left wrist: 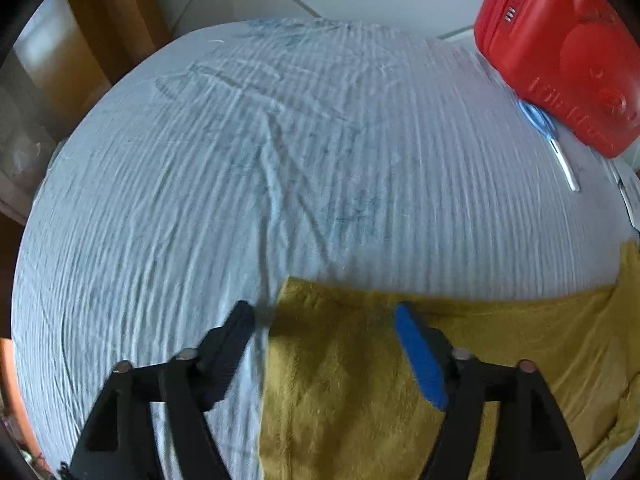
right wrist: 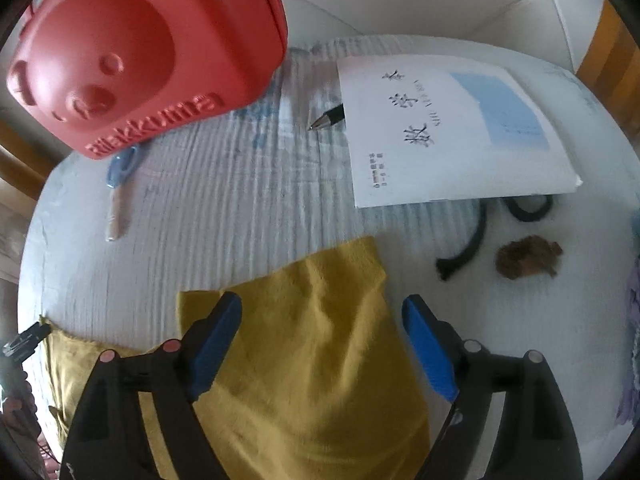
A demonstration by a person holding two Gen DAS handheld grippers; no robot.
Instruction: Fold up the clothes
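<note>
A mustard-yellow cloth (left wrist: 348, 380) lies on a table covered with a pale blue ribbed sheet (left wrist: 280, 160). In the left wrist view its left edge and far corner lie between my fingers. My left gripper (left wrist: 324, 312) is open just above that corner, holding nothing. In the right wrist view the same cloth (right wrist: 312, 360) lies partly folded, with a raised flap pointing away. My right gripper (right wrist: 322, 308) is open over the cloth and holds nothing. The left gripper's tip (right wrist: 24, 340) shows at the far left edge.
A red bear-face suitcase (right wrist: 132, 48) stands at the back left. Blue-handled scissors (right wrist: 120, 184) lie by it. A white booklet (right wrist: 452, 128), a pen (right wrist: 328, 118), a black cord (right wrist: 472, 240) and a brown clump (right wrist: 528, 256) lie to the right. Tiled floor lies beyond the table.
</note>
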